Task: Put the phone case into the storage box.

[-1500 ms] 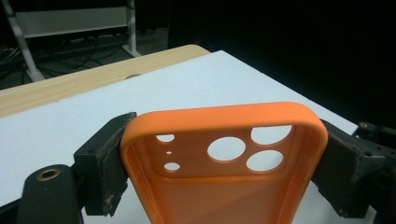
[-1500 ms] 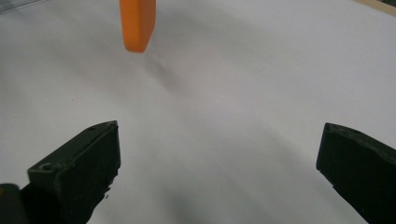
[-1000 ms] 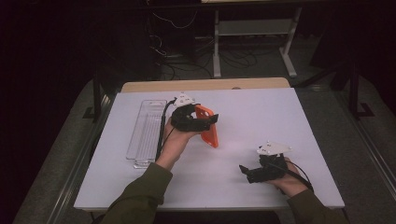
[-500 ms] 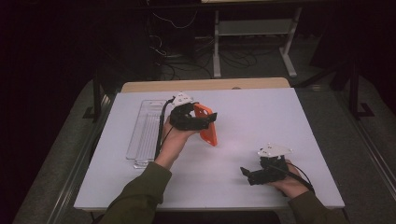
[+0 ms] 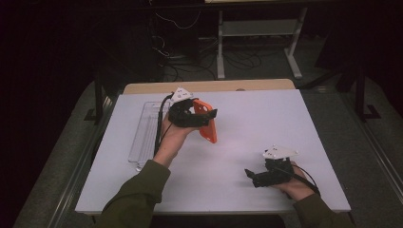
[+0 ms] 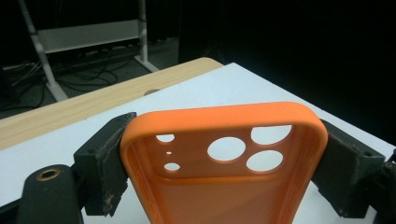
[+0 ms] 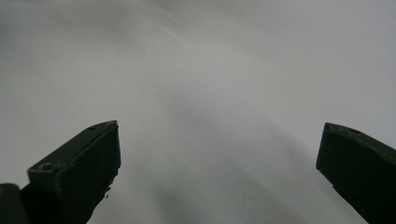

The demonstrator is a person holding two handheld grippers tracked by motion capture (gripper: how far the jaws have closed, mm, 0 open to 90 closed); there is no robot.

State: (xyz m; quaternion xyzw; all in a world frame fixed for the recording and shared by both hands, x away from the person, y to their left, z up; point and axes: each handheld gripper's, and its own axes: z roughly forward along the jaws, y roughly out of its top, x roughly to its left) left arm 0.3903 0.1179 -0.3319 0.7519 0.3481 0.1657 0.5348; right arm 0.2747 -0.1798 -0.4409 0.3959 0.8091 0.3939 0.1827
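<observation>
Orange case (image 5: 207, 121), soft-looking, with round camera holes near its top edge, clamped by its two long sides between the fingers (image 6: 105, 163) of the left gripper (image 5: 202, 116). Held up off the white desk (image 5: 247, 118), upright and slightly tilted, camera end pointing up in the left gripper view, open inner side facing that camera. Above the desk's middle, a little left of centre in the high view. Clear tray (image 5: 142, 137) lying flat just left of the left hand (image 5: 171, 140), near the desk's left edge. Right gripper (image 5: 259, 176) low at the near right part of the desk, well apart from the case, fingers (image 7: 79, 172) spread wide with nothing between them, bare desk surface beyond. Wooden strip (image 5: 209, 86) along the far edge of the desk.
</observation>
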